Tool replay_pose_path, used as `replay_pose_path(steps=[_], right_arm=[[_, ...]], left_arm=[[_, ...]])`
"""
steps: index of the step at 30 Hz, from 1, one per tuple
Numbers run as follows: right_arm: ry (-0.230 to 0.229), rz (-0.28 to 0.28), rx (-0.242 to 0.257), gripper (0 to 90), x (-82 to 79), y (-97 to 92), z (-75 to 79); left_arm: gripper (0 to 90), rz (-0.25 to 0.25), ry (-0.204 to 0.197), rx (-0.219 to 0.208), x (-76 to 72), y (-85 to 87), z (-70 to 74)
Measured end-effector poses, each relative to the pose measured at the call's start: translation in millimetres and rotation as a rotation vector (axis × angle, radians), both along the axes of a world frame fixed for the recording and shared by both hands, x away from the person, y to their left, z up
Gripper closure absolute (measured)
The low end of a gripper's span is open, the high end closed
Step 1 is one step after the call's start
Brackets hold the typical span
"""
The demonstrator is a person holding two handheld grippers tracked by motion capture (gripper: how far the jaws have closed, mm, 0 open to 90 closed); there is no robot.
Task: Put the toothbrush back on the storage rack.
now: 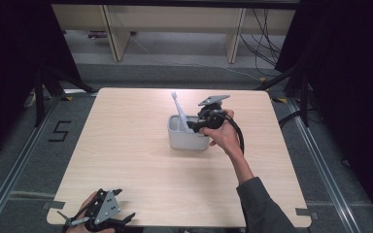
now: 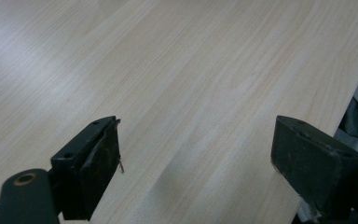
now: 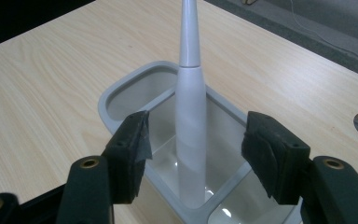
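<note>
At the near left corner of the light wood-grain table, left gripper sits idle in the person's hand, just at the table edge. Its own view has both jaws spread wide, bare wood between them, nothing held.

Moving right, past the table centre: grey plastic two-compartment holder with rounded corners, standing upright. White slender electric toothbrush stands in it, handle end down in the compartment, head up and leaning toward the far left corner. In the right gripper view the toothbrush rests with its base on the compartment floor and its body against the holder divider.

Right gripper sits at the holder's right side, hand coming in from the near right edge. Jaws are apart, one either side of the toothbrush handle, clear gaps on both sides, pads not pressing on it.

My read: placement step looks done, and this is the release stage. The brush appears to stand on its own.

Next move, as I judge it: back the right gripper straight out and up, keeping the jaws wide, without clipping the handle. Risk: a pad nudging the brush could tip it or shift the light holder.
</note>
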State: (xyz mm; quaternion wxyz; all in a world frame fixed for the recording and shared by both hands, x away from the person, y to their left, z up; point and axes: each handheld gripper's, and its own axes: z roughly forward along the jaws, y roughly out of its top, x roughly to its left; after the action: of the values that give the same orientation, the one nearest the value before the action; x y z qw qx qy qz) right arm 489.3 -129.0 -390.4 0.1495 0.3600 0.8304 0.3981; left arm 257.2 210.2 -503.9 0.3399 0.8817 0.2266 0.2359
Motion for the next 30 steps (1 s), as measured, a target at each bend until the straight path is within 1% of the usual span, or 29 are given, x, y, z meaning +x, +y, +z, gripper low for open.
replay_pose_path(steps=[1, 2, 3, 4, 5, 6, 7, 8, 9, 11, 12, 13, 14, 15, 16, 17, 18, 19, 20, 21, 22, 23, 24, 25, 26, 27, 28, 29, 30], right_arm=[[-0.003, 0.001, -0.006, 41.0, -1.0, -1.1, 1.0], [-0.015, 0.006, 0.001, 40.7, -0.9, -1.6, 0.4], [-0.004, 0.005, 0.000, 40.1, -2.9, -3.1, 2.3], [-0.004, 0.005, 0.000, 40.1, -2.9, -3.1, 2.3], [-0.020, -0.001, 0.009, 39.8, -4.1, -4.0, 1.2], [-0.020, -0.001, 0.009, 39.8, -4.1, -4.0, 1.2], [-0.014, 0.011, 0.003, 39.5, -5.8, -5.5, 2.7], [-0.024, 0.007, 0.010, 39.4, -6.7, -5.8, 2.0], [-0.018, 0.004, 0.011, 39.3, -8.1, -6.4, 2.7], [-0.026, 0.015, 0.006, 39.2, -8.5, -7.9, 3.5], [-0.026, 0.016, 0.017, 39.1, -10.9, -8.7, 3.8], [-0.030, 0.013, 0.016, 39.1, -12.2, -9.9, 4.5], [-0.030, 0.013, 0.016, 39.1, -12.2, -9.9, 4.5], [-0.013, -0.001, 0.031, 38.8, -15.9, -11.2, 4.7], [-0.013, -0.001, 0.031, 38.8, -15.9, -11.2, 4.7], [-0.036, 0.005, 0.029, 38.4, -15.8, -12.2, 3.3], [-0.019, 0.002, 0.035, 38.4, -17.6, -12.9, 3.6], [-0.013, -0.010, 0.040, 38.3, -21.1, -15.7, 4.3], [-0.013, -0.010, 0.040, 38.3, -21.1, -15.7, 4.3], [-0.053, 0.019, 0.029, 38.0, -20.3, -19.7, 3.2], [-0.053, 0.019, 0.029, 38.0, -20.3, -19.7, 3.2], [-0.027, -0.005, 0.041, 37.7, -24.4, -21.2, 4.4], [-0.044, 0.009, 0.040, 37.7, -23.6, -23.1, 3.8], [-0.044, 0.009, 0.040, 37.7, -23.6, -23.1, 3.8], [-0.046, -0.001, 0.037, 37.7, -25.2, -24.2, 3.9], [-0.036, -0.002, 0.047, 37.7, -26.5, -24.8, 4.3], [-0.034, -0.011, 0.047, 37.7, -28.5, -26.6, 4.5], [-0.047, 0.008, 0.053, 37.5, -27.9, -27.8, 4.0], [-0.051, 0.008, 0.044, 37.5, -28.7, -28.7, 4.3]], left_arm=[[15.0, -0.001, 0.001, 0.000, -0.1, -0.1, 0.0], [15.0, -0.001, 0.001, 0.000, -0.1, -0.1, -0.1], [15.0, 0.000, 0.001, 0.000, 0.0, -0.2, -0.2], [15.0, 0.000, 0.001, 0.000, 0.0, -0.2, -0.2], [15.0, 0.000, 0.001, -0.001, -0.1, -0.1, -0.1], [15.0, 0.000, 0.001, -0.001, -0.1, -0.1, -0.1], [15.1, 0.000, 0.001, 0.000, 0.0, -0.1, -0.3], [15.0, 0.000, 0.000, 0.001, 0.1, -0.1, -0.3], [15.0, 0.001, 0.001, 0.000, -0.1, -0.2, -0.4], [15.0, 0.000, 0.001, 0.000, -0.1, -0.2, -0.4], [15.0, 0.000, 0.001, 0.002, 0.0, -0.1, -0.3], [15.0, 0.000, 0.001, 0.002, 0.0, -0.1, -0.3], [15.0, 0.000, 0.001, 0.002, 0.1, -0.1, -0.4], [15.0, 0.001, 0.002, 0.001, 0.0, -0.2, -0.6], [15.0, 0.001, 0.002, 0.000, -0.1, -0.4, -0.6], [15.0, 0.000, 0.002, 0.001, 0.0, -0.4, -0.5], [15.0, -0.001, 0.002, 0.003, 0.1, -0.3, -0.4], [15.0, 0.000, 0.002, 0.003, 0.0, -0.4, -0.6], [15.0, 0.000, 0.002, 0.003, 0.0, -0.4, -0.6], [15.0, 0.000, 0.002, 0.002, 0.0, -0.5, -0.7], [15.0, -0.002, 0.001, 0.002, 0.2, -0.4, -0.7], [15.0, -0.004, 0.007, 0.012, 0.2, -0.1, -0.2], [15.0, -0.004, 0.007, 0.012, 0.2, -0.1, -0.2], [15.0, 0.002, -0.005, 0.021, 0.3, -0.3, -0.5], [15.0, 0.005, -0.009, 0.015, 0.3, -0.5, -1.0], [15.0, 0.006, -0.012, 0.013, 0.4, -0.6, -1.2], [15.0, 0.005, -0.005, 0.004, 0.2, -0.8, -1.3], [15.0, 0.003, 0.000, 0.002, 0.2, -0.7, -1.3], [15.0, 0.003, 0.000, 0.002, 0.2, -0.7, -1.3]])
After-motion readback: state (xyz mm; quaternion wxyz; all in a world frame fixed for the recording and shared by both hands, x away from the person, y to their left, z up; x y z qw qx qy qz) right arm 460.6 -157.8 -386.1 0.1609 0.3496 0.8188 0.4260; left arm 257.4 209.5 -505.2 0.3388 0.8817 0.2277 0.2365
